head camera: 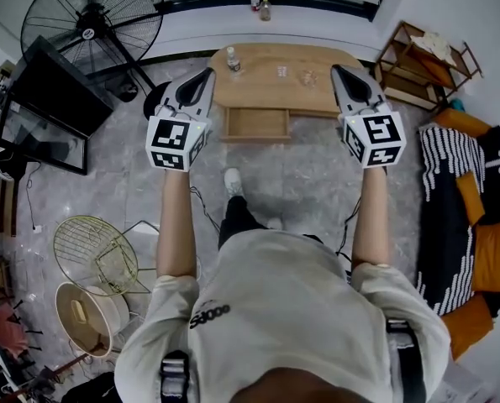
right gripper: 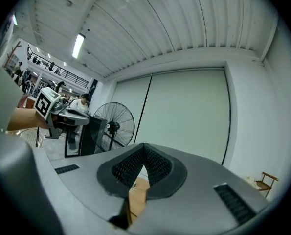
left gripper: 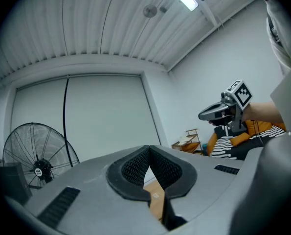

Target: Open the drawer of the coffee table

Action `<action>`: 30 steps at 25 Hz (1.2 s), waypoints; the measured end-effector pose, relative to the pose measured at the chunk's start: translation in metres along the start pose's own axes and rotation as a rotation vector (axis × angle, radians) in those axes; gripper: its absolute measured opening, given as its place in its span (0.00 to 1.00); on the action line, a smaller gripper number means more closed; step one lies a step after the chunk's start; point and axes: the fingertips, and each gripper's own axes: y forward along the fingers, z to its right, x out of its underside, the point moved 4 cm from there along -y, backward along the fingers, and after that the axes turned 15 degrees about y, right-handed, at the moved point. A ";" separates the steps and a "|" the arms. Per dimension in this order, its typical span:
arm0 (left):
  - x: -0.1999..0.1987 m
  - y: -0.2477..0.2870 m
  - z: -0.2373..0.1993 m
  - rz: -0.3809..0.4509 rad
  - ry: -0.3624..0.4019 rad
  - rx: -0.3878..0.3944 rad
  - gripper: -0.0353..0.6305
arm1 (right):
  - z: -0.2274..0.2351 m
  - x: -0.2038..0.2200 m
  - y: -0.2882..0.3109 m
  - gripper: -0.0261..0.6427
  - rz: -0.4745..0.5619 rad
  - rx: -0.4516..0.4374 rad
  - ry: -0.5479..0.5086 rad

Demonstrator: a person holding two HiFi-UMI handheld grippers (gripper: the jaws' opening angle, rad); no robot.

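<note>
Wooden coffee table (head camera: 258,78) sits at top centre of the head view, on grey stone floor (head camera: 317,183) ahead of the standing person; its drawer (head camera: 256,124) projects from the near edge at mid-length, pulled out, interior exposed; a bottle (head camera: 233,60) stands upright on the tabletop near the left end; two small items to its right are too small to identify. Left gripper (head camera: 207,74) is held level at arm's length; in the head view its tip overlaps the table's left end, height above it not determinable; jaws closed, nothing between them; the left gripper view shows the ribbed pads (left gripper: 135,168) meeting at the tip, with a sliver of table wood showing through the gap lower down. Right gripper (head camera: 337,71) is held level, tip overlapping the table's right end; jaws closed and empty; the right gripper view shows the same tip contact. Neither gripper touches the drawer; it lies between them in the head view, apart from both. Surroundings: pedestal fan (head camera: 90,19) at upper left; black screen (head camera: 52,99) just below it; wooden shelf (head camera: 422,61) at upper right; striped blanket (head camera: 447,175) with orange cushions (head camera: 489,250) along the right edge.
</note>
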 end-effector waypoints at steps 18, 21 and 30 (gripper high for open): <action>-0.016 0.007 0.016 0.030 0.009 0.021 0.08 | 0.004 -0.001 -0.010 0.05 -0.034 0.005 -0.059; -0.014 0.011 0.016 0.026 0.006 0.026 0.08 | 0.007 0.001 -0.007 0.05 -0.037 0.005 -0.056; -0.007 0.019 0.016 0.012 0.004 0.037 0.08 | 0.011 0.008 0.001 0.05 -0.050 0.004 -0.049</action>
